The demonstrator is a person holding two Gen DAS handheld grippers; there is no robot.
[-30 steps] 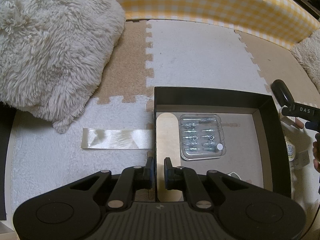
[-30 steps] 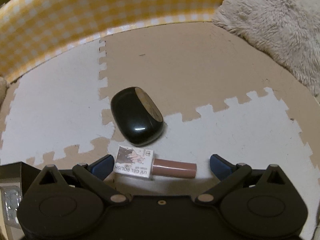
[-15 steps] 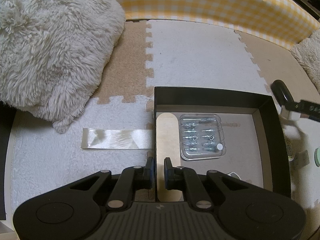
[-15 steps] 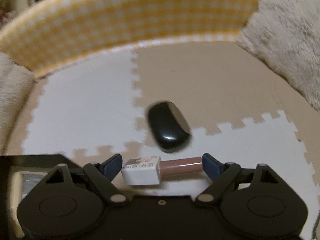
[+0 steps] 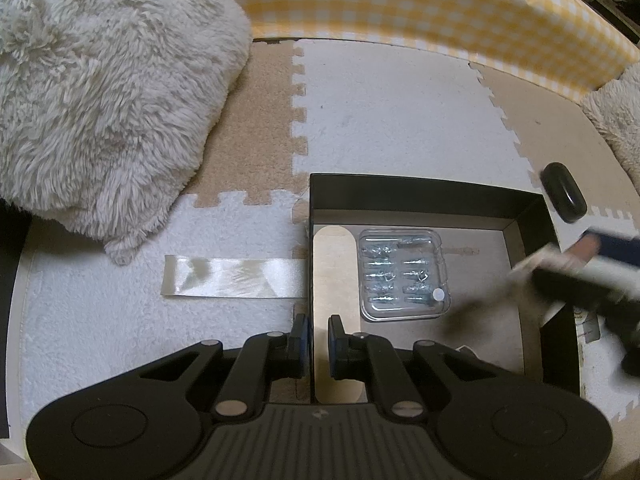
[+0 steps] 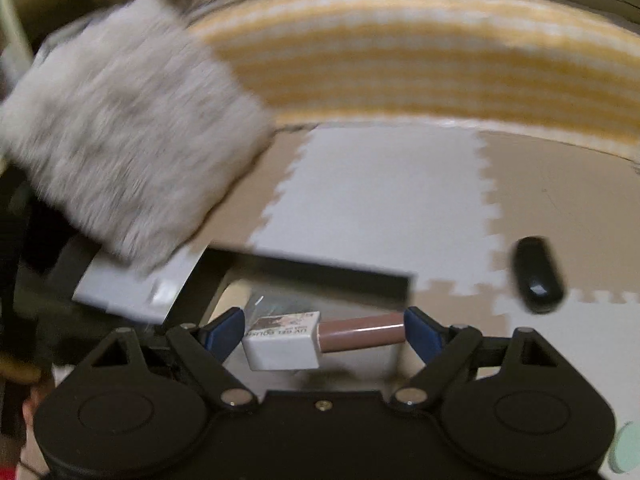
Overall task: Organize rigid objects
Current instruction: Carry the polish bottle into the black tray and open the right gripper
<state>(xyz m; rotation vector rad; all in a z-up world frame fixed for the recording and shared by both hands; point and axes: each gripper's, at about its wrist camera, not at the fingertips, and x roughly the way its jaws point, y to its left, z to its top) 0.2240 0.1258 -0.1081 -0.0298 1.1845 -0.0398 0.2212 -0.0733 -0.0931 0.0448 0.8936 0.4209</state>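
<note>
Right gripper [image 6: 324,334], gel polish bottle [image 6: 320,338] clamped between fingers

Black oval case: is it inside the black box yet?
No. In the left wrist view the black oval case lies on the foam mat, outside the far right corner of the black box.

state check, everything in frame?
left claw: shut on box wall
right claw: shut on gel polish bottle
gel polish bottle: held lengthwise, off the mat, over the box
black box: open, lidless
clear blister case: closed, flat inside box
black oval case: on mat, outside box
</note>
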